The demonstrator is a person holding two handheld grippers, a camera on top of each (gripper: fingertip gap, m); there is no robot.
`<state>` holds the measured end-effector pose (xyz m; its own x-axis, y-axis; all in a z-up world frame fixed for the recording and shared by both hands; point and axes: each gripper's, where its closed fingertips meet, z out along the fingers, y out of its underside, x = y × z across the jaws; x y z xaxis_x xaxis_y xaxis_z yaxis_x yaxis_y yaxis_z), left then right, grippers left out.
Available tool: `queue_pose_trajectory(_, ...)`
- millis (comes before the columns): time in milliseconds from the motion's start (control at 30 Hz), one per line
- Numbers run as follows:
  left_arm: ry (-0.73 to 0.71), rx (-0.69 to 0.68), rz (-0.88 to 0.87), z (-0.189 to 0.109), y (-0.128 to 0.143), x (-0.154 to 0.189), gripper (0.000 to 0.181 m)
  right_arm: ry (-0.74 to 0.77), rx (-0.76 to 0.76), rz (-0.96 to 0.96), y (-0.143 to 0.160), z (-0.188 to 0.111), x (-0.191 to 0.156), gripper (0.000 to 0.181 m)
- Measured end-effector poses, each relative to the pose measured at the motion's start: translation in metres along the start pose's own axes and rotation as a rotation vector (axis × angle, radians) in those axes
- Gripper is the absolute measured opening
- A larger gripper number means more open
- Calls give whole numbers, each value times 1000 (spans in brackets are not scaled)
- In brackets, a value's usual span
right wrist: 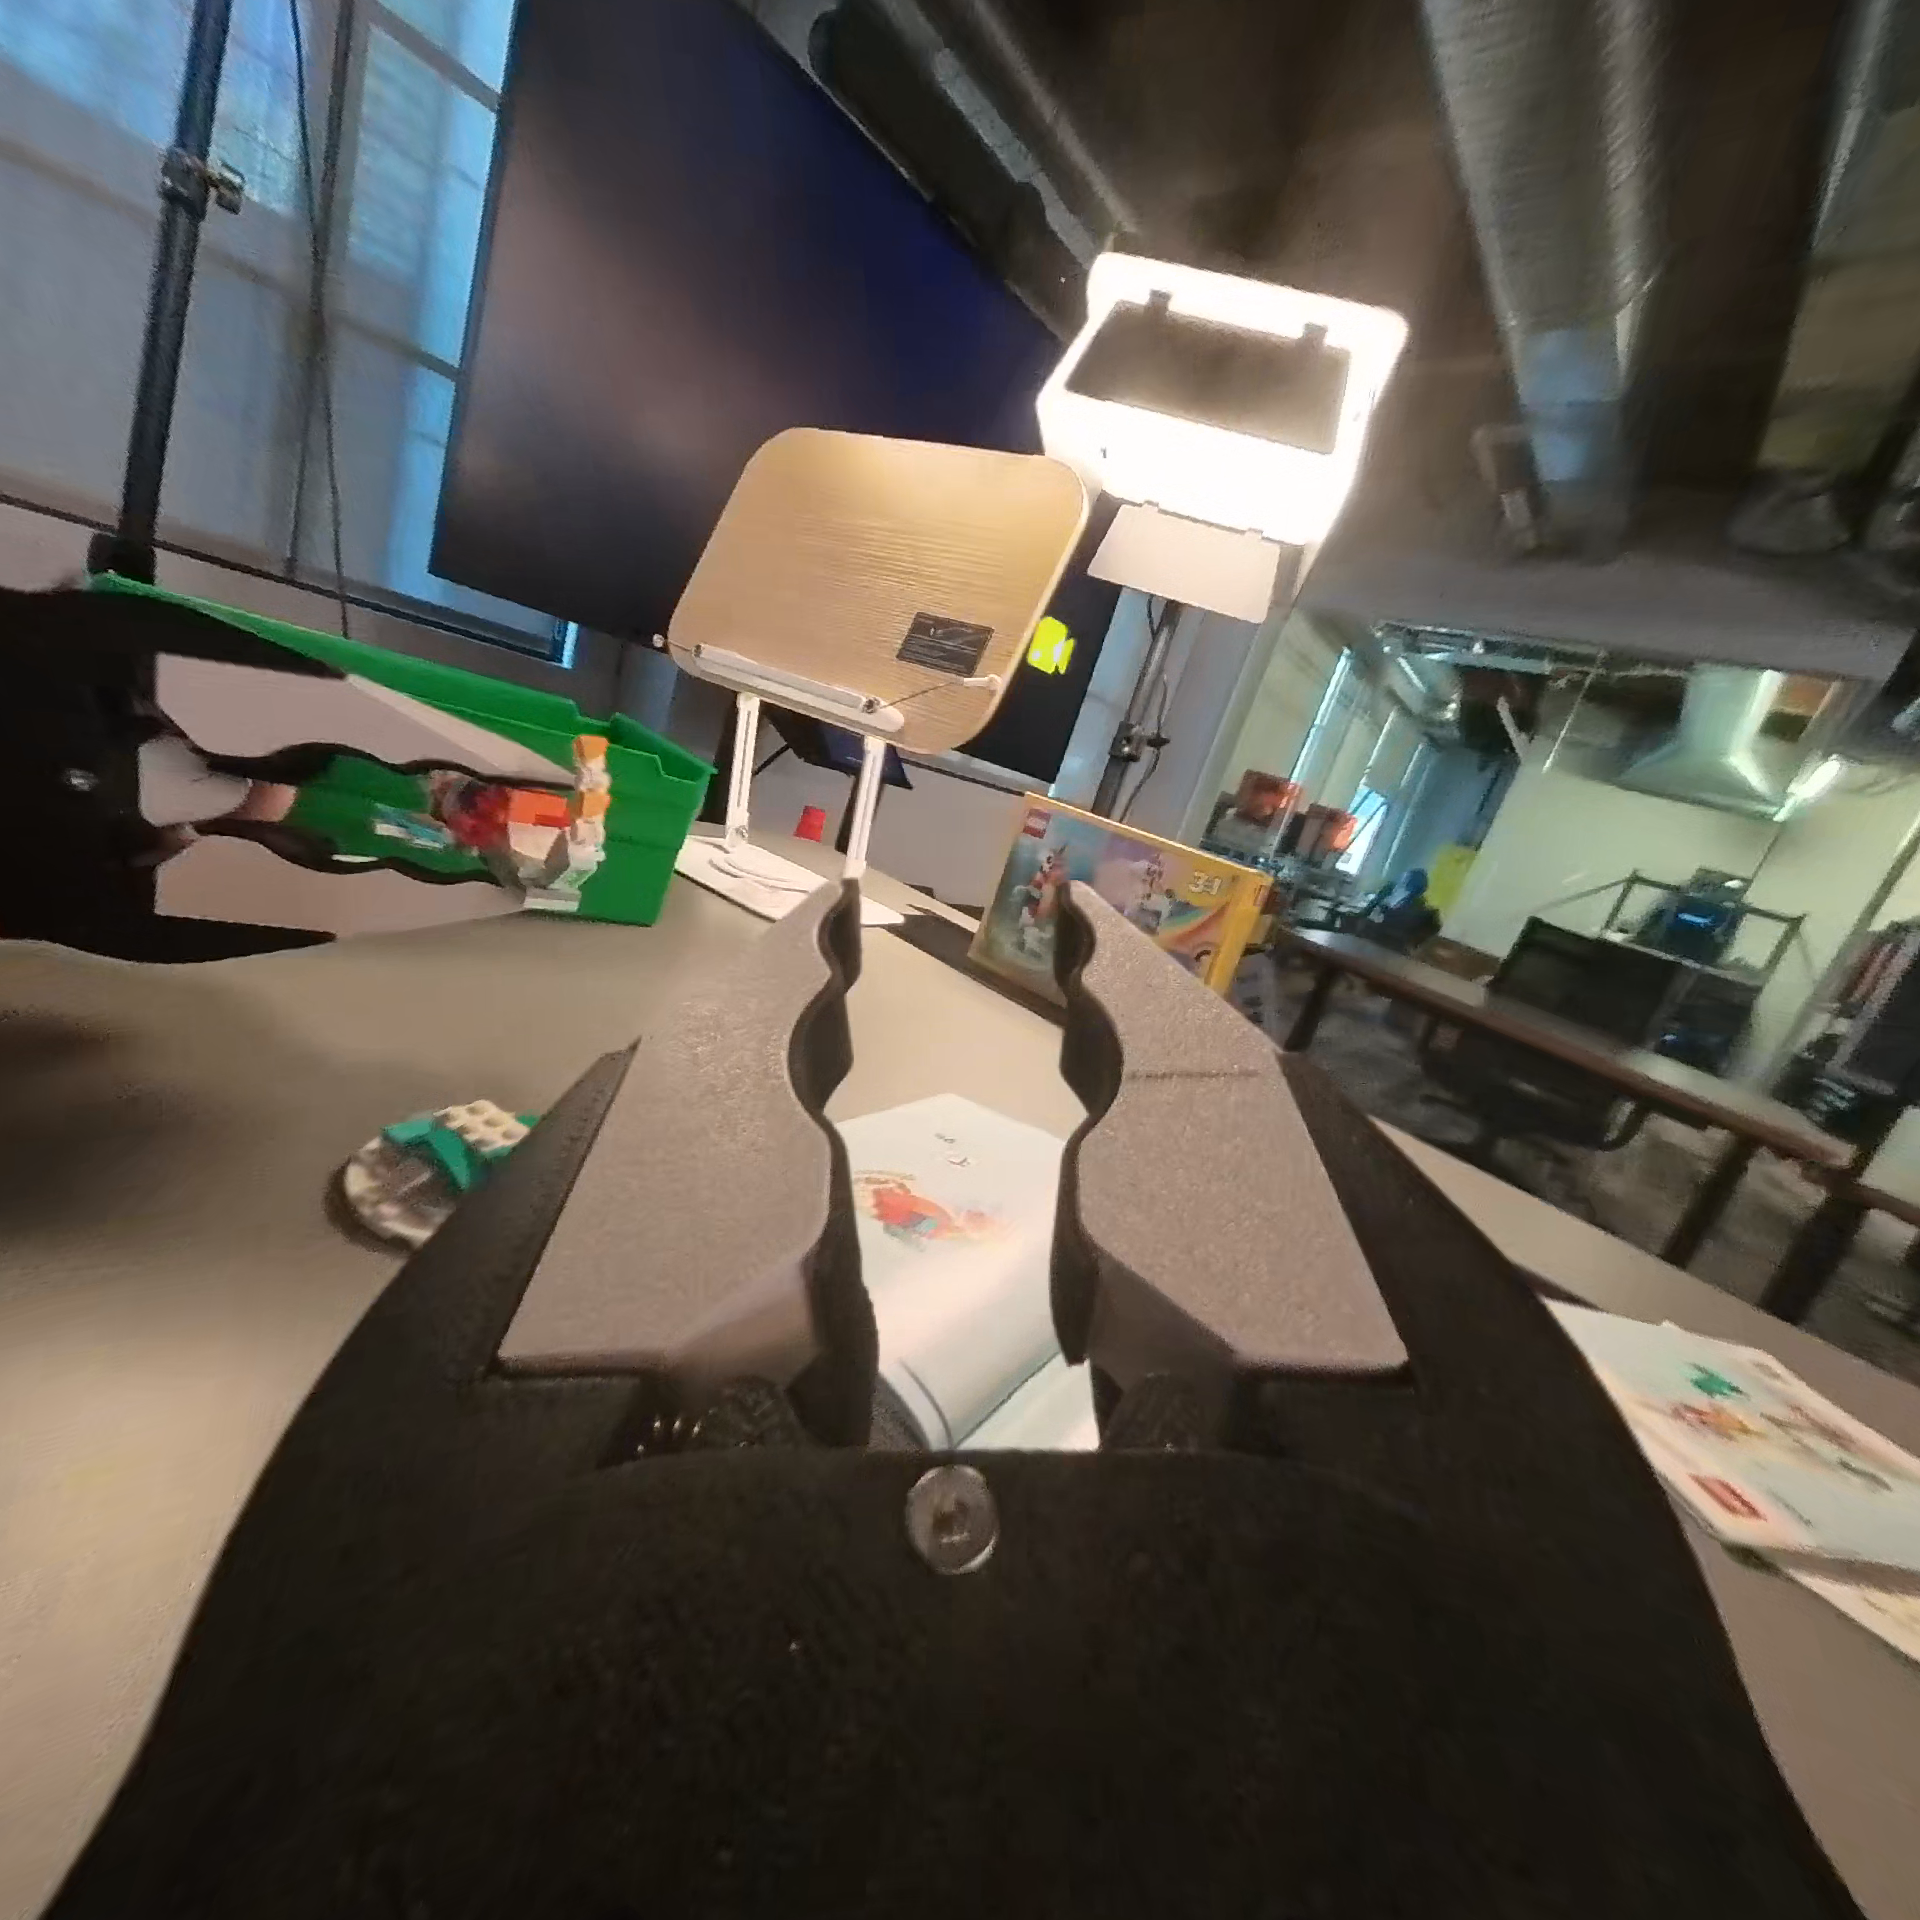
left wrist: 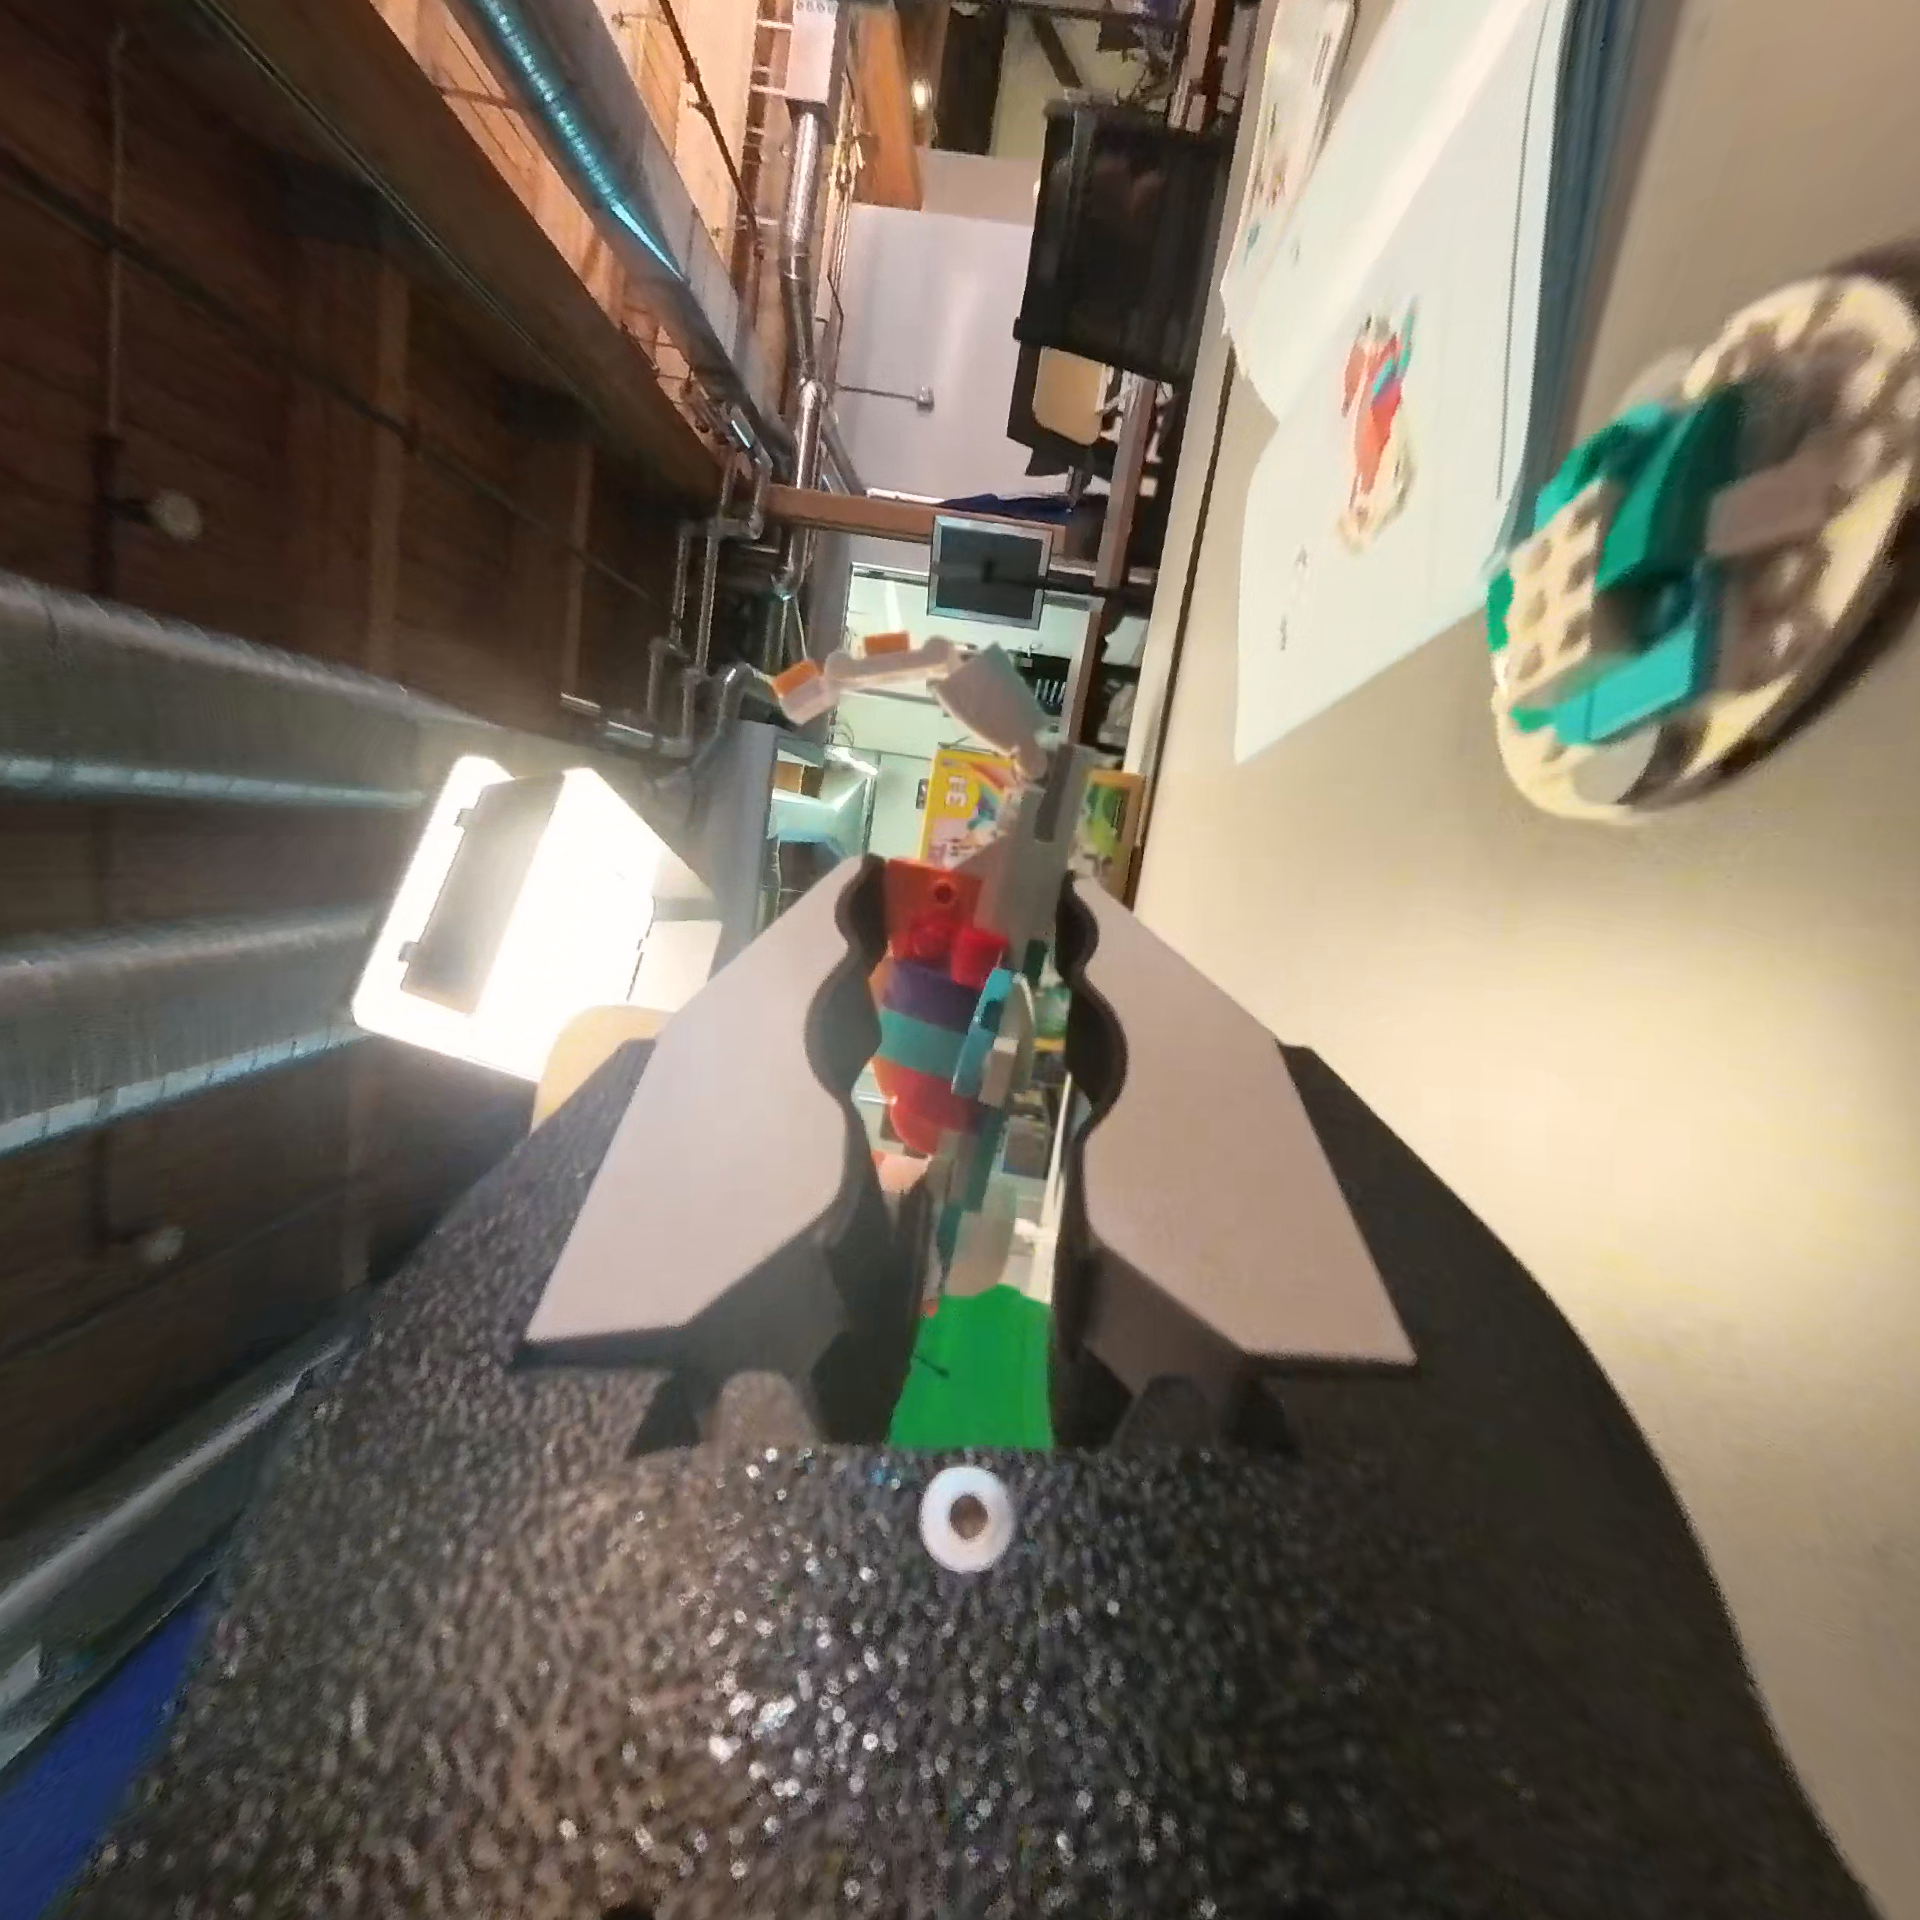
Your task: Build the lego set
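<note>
1. Left gripper (left wrist: pixel 961 997): fingers clamped on part-built lego model (left wrist: pixel 935 1023), held above tabletop (right wrist: pixel 208 1403). Looks light, fragile; grip the body, not the thin white limb.
2. Teal-white sub-assembly (right wrist: pixel 442 1148) lies on tabletop.
3. Right gripper (right wrist: pixel 951 961): fingers apart, empty, over open booklet (right wrist: pixel 956 1236).

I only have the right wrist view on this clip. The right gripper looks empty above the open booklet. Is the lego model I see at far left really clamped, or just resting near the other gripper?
Observer: Clamped. The left wrist view shows the left gripper shut on the colourful lego model, lifted off the table.
Operator: Anything sticking out beyond its fingers?
Observer: Yes, a jointed grey and white limb with orange tips reaches past the fingertips.
Operator: And the teal piece on the table?
Observer: The teal and white sub-assembly sits on a round plate, apart from both grippers.
</note>
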<state>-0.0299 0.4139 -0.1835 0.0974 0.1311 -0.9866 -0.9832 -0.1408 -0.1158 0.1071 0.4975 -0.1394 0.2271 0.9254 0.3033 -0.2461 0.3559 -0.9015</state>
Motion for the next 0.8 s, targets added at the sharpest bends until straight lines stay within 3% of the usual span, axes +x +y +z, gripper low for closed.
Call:
queue_pose_trajectory(133,19,12,34,0,-1,6,29,-35,14,-12,0,7,-6,35)
queue_pose_trajectory(400,67,48,81,0,-18,19,29,-322,-39,-16,12,26,-60,32)
queue_pose_trajectory(500,68,38,11,1,-16,15,29,-482,-177,130,24,40,-90,36)
queue_pose_trajectory(600,106,30,-185,3,-13,13,29,-585,-293,315,31,53,-115,45)
queue_pose_trajectory(800,175,167,-774,0,-17,-21,29,-439,-89,204,12,61,-102,39)
